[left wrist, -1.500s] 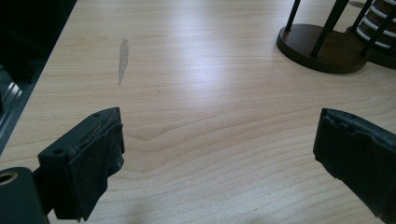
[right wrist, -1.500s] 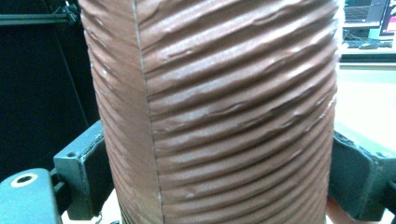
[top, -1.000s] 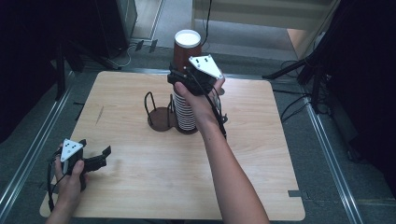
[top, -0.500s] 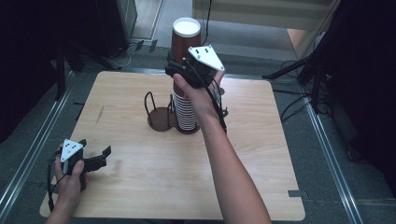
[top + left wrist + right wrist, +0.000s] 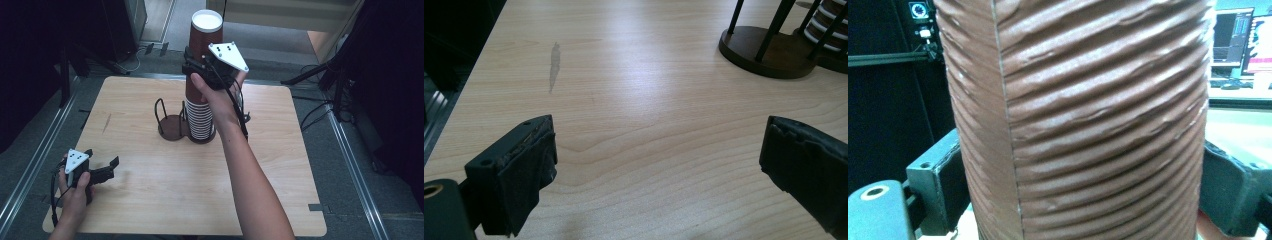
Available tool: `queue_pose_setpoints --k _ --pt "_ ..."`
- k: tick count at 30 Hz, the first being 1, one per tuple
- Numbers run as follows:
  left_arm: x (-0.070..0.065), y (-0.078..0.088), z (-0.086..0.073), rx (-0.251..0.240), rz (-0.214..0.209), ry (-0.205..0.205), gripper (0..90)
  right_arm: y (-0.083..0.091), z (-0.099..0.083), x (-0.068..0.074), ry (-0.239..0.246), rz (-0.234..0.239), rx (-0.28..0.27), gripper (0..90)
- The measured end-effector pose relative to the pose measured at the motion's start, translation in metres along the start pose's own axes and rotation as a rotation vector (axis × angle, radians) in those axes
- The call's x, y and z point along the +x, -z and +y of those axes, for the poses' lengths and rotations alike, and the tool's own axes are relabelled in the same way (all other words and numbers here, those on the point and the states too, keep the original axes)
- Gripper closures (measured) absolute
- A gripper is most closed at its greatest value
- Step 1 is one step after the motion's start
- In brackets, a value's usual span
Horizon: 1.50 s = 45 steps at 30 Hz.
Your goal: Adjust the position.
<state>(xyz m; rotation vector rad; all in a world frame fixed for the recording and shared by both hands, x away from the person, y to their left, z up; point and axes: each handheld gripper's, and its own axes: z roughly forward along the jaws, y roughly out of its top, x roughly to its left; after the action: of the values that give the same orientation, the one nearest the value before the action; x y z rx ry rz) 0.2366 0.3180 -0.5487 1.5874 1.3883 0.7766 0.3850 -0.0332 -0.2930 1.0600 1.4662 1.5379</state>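
A brown ribbed paper cup (image 5: 204, 35), bottom up with a white base, stands high above a stack of like cups (image 5: 201, 120) at the middle back of the table. My right gripper (image 5: 197, 67) is shut on this cup from the side; in the right gripper view the cup (image 5: 1088, 120) sits between both black pads (image 5: 940, 185). Its lower end still meets the top of the stack. A dark round wire holder (image 5: 170, 125) stands beside the stack. My left gripper (image 5: 107, 167) rests open at the table's near left, with bare wood between its jaws (image 5: 656, 165).
The wooden table (image 5: 150, 200) has a grey smear (image 5: 554, 60) at its left. The holder base (image 5: 769, 50) lies ahead and to the right of the left gripper. Black stands and cables (image 5: 320, 85) surround the table. Monitors (image 5: 1243, 35) glow far behind.
My right gripper has risen with the top cup, drawing it up off the stack. The left gripper has stayed put.
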Motion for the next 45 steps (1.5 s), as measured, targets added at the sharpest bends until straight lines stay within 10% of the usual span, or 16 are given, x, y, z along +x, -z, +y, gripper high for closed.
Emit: queue_pose_setpoints --k 45 --pt "0.0 0.0 0.0 -0.002 -0.001 0.005 2.6 0.045 -0.017 -0.068 0.004 -0.146 0.03 9.7"
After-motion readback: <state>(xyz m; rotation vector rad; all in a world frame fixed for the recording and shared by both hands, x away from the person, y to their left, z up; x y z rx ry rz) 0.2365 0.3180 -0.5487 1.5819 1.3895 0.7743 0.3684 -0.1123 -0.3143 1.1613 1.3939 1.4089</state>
